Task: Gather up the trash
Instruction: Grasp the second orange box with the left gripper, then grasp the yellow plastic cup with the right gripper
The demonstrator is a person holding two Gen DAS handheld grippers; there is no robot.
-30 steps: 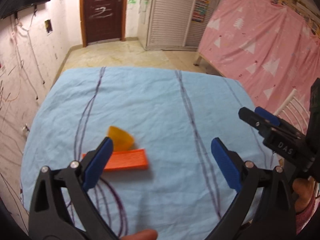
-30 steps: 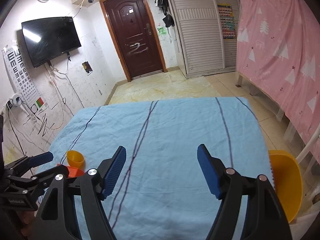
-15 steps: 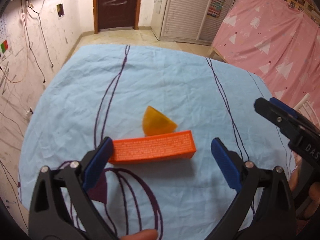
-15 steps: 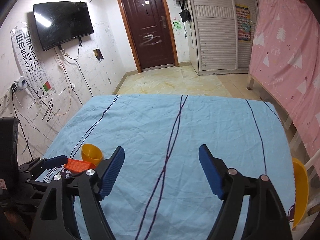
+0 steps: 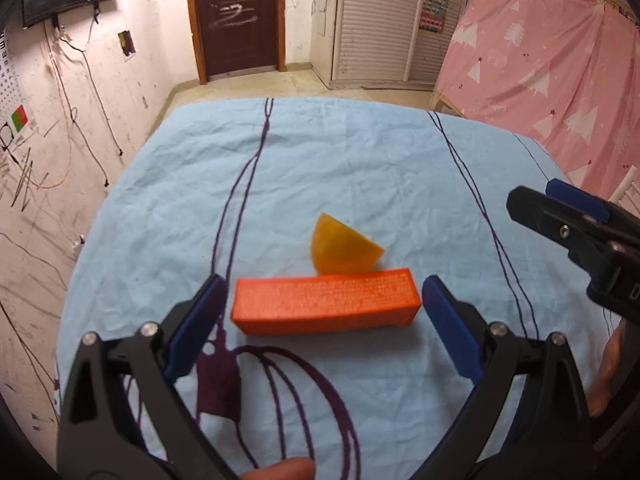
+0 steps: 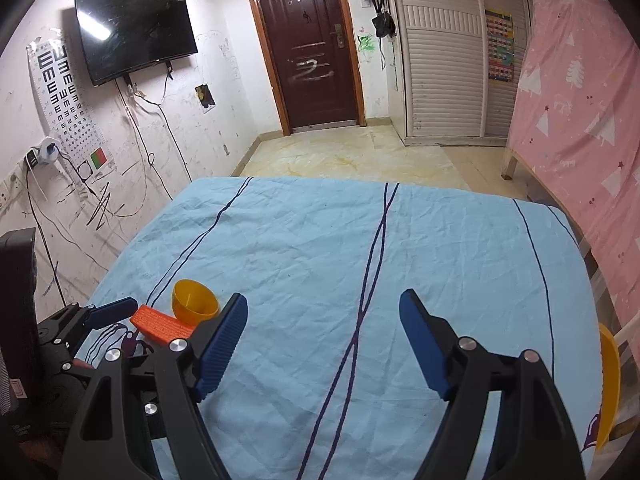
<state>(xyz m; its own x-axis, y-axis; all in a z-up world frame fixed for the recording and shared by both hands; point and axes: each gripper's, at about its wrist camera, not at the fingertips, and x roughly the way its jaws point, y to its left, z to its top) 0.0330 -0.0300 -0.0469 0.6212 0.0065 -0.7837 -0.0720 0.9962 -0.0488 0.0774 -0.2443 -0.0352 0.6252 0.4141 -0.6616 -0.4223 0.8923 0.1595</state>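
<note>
An orange box (image 5: pixel 326 305) lies flat on the light blue cloth (image 5: pixel 360 168), lengthwise between the open jaws of my left gripper (image 5: pixel 322 316). A small yellow cup (image 5: pixel 340 250) lies on its side just behind the box. In the right wrist view the box (image 6: pixel 160 325) and the cup (image 6: pixel 194 306) sit at the lower left, with the left gripper's blue fingertip (image 6: pixel 112 312) beside them. My right gripper (image 6: pixel 323 344) is open and empty over bare cloth, to the right of the trash; it also shows in the left wrist view (image 5: pixel 568 220).
A yellow bin's rim (image 6: pixel 608 388) shows past the table's right edge. A pink sheet (image 6: pixel 580 120) hangs on the right. A wall with cables and a TV (image 6: pixel 132 32) is on the left. A door (image 6: pixel 308 48) stands at the far end.
My left gripper has moved forward and left so the orange box now lies between its open jaws. The right gripper has tilted up a little and stays open.
</note>
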